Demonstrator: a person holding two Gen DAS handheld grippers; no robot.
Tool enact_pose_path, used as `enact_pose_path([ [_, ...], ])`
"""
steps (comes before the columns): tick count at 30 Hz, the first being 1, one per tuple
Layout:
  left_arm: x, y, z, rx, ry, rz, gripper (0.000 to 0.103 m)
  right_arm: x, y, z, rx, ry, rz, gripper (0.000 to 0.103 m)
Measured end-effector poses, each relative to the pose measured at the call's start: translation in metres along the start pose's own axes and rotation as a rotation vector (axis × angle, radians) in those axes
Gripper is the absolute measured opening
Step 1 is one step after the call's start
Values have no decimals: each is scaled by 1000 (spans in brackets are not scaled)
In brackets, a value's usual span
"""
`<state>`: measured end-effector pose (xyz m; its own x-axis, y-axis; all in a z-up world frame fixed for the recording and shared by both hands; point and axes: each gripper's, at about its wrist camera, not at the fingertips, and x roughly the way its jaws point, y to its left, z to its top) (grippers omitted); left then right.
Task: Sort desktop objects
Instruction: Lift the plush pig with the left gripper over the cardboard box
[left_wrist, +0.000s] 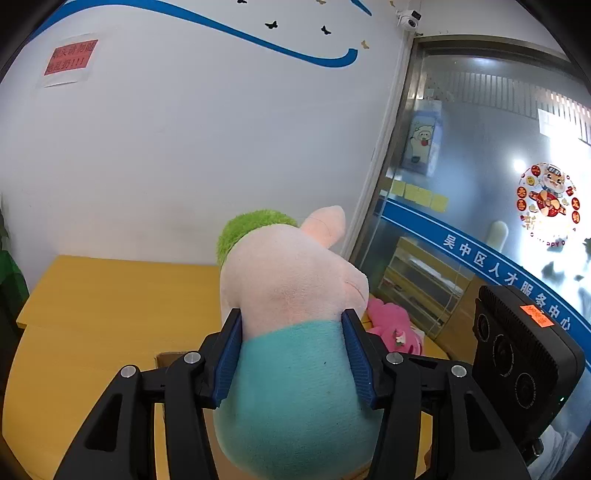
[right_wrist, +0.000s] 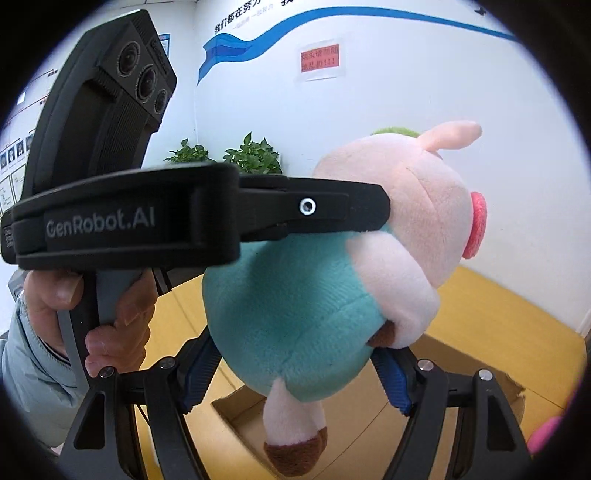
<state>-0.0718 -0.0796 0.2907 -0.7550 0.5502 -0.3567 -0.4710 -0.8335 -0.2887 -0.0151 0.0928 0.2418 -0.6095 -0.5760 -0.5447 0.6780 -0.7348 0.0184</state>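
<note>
A plush pig (left_wrist: 295, 295) with a pink head and teal body is held in the air above the table. My left gripper (left_wrist: 293, 332) is shut on its neck and upper body. In the right wrist view the same pig (right_wrist: 314, 302) hangs in front of me, with the left gripper clamped across it. My right gripper (right_wrist: 295, 380) is open; its blue pads (right_wrist: 393, 380) stand on either side of the pig's lower body, and I cannot tell whether they touch it. An open cardboard box (right_wrist: 502, 380) sits on the yellow table below the pig.
A pink plush toy (left_wrist: 395, 328) lies on the yellow table (left_wrist: 92, 314) at the right, also at the right edge of the right wrist view (right_wrist: 550, 432). A green plush (left_wrist: 251, 225) shows behind the pig's head. Potted plants (right_wrist: 251, 155) stand by the white wall. A glass door (left_wrist: 480, 184) is on the right.
</note>
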Motion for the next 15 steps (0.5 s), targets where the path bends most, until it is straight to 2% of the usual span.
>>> enact_pose_path([
  [4,43,30,14,-35,64,17,56,36,-29,11,42,33,30,75],
  [7,79,57,7,-73,120,33,56,68,-47,5,87,73,50,75],
  [15,156,117,-57,-211,299,44,56,150,-77,-51,189,211,112,75],
])
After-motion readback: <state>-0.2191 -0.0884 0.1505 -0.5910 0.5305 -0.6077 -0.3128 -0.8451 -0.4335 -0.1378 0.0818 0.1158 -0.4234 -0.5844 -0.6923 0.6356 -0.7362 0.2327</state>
